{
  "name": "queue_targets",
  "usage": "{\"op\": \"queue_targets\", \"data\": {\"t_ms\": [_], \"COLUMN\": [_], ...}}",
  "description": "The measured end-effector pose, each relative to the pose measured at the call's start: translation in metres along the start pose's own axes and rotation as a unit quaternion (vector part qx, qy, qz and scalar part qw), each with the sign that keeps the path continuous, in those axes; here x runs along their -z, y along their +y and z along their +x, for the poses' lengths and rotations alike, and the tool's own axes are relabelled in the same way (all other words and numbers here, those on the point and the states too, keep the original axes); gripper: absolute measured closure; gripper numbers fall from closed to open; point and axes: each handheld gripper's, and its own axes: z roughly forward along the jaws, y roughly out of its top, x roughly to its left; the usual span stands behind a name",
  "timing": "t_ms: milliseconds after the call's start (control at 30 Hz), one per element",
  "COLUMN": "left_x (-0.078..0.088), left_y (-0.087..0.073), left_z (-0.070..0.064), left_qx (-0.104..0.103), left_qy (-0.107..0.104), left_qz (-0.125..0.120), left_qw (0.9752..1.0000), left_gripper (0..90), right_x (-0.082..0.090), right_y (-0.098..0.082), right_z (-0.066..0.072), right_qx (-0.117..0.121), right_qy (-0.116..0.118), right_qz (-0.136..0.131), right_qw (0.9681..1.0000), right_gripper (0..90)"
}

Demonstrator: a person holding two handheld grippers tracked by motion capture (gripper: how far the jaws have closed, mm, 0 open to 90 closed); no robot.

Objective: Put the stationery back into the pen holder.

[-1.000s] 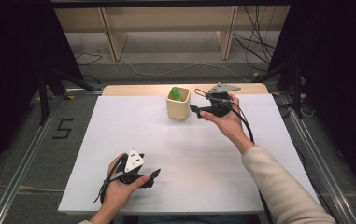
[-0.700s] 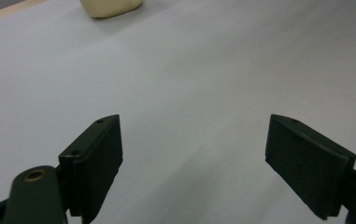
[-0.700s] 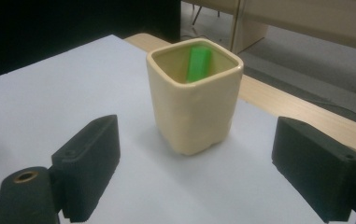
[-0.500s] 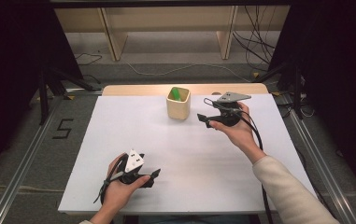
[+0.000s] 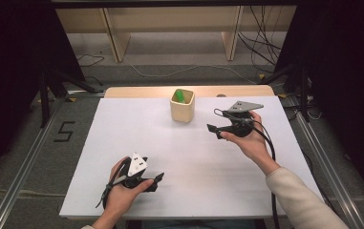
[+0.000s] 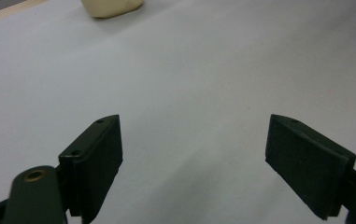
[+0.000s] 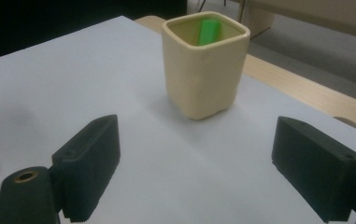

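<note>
While both claws gape wide, cream cup (image 7: 205, 65) stands untouched.
Right claw (image 5: 214, 121) just beside cup; left claw (image 5: 160, 179) well apart. Glazed, likely slippery, breakable: grip rim wall, clear of green block (image 7: 209, 31).

This looks like a lab or test room set up for recording, not a home. A bare white table (image 5: 122, 143) stands alone on a grey carpet floor (image 5: 22, 162), with metal rails (image 5: 24, 167) running along both sides of it. Dark curtains (image 5: 7, 57) close off the left and right. Loose cables (image 5: 261, 52) lie tangled on the floor behind, near plain wooden shelf legs (image 5: 115, 38). A number 5 (image 5: 65, 131) is marked in black tape on the floor beside the table.
</note>
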Motion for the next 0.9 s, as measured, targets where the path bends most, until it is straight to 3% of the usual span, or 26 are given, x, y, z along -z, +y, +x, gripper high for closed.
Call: {"op": "queue_targets", "data": {"t_ms": [900], "left_x": [-0.001], "left_y": [0.0], "left_z": [0.0], "left_qx": [0.003], "left_qy": [0.0], "left_qz": [0.002], "left_qw": [1.0], "left_gripper": [18.7], "right_x": [0.045], "right_y": [-0.043], "right_z": [0.006], "right_qx": [-0.009], "right_qy": [-0.001], "right_qz": [0.013], "right_qw": [0.9999], "right_gripper": [15.9]}}
